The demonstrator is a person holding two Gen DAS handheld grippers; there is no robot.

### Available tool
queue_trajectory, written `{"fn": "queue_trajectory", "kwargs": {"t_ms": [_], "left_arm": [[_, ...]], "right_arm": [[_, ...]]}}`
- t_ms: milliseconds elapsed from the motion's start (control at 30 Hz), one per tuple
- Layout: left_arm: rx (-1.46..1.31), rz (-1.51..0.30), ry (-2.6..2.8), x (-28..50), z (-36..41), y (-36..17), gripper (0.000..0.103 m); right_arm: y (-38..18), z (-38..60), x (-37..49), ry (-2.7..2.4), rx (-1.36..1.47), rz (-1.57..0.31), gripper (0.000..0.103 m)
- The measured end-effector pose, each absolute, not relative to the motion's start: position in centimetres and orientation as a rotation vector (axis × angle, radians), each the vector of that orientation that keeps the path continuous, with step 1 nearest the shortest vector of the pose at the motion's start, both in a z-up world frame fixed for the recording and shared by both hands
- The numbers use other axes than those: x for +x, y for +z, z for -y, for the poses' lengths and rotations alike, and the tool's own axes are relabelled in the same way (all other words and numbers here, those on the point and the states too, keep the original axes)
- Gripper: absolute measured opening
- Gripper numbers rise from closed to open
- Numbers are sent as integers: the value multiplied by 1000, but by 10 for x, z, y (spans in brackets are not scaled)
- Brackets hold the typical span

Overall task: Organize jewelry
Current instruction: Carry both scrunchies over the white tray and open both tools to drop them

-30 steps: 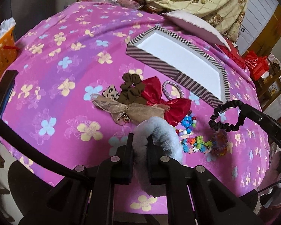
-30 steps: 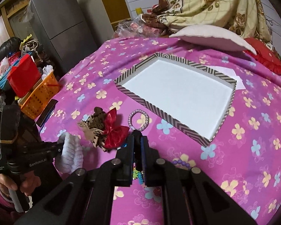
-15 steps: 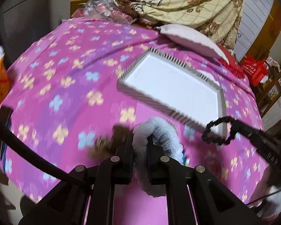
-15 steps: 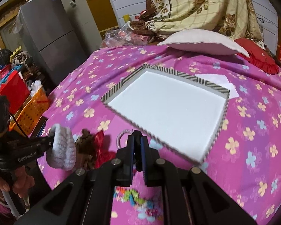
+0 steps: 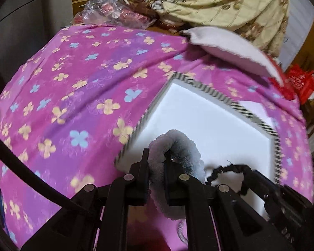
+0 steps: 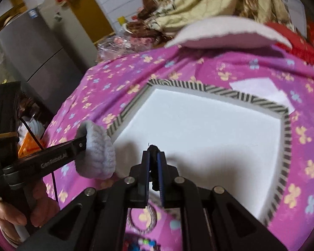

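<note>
Both grippers were carried forward from the pile of hair accessories to the tray since the earlier frames; the left gripper (image 5: 157, 156) was pitched steeply down, clamped on a fluffy grey scrunchie (image 5: 178, 152) over the near left corner of the striped-rimmed white tray (image 5: 234, 102); the right gripper (image 6: 153, 156) was clenched on a thin black ruffled hair tie (image 5: 226, 170), held above the tray's white floor; a floral pink cloth (image 5: 83, 96) lay beneath.
</note>
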State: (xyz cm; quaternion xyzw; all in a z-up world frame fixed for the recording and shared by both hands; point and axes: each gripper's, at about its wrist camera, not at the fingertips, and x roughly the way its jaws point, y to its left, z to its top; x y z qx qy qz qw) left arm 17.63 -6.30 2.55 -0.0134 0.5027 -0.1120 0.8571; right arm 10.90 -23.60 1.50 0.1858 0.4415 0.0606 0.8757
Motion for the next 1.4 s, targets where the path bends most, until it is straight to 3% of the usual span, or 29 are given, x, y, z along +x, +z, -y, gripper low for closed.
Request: {"fn": "queue_trajectory", "kwargs": {"t_ms": [300, 633, 700, 867, 1000, 1400], "left_arm": [[96, -1164, -148, 190, 59, -17, 24], [100, -1188, -180, 162, 42, -16, 24], [95, -1173, -172, 161, 42, -13, 24], [106, -1138, -179, 159, 46, -4, 32], [78, -1110, -191, 155, 46, 7, 40], [113, -993, -194, 111, 35, 54, 41]], "right_arm": [[-30, 231, 118, 103, 381, -1037, 8], [-35, 209, 104, 164, 338, -1062, 8], [-32, 208, 105, 153, 328, -1059, 10], [-15, 216, 98, 110, 316, -1019, 36], [-4, 225, 86, 94, 341, -1006, 37], [32, 218, 38, 96, 307, -955, 48]]}}
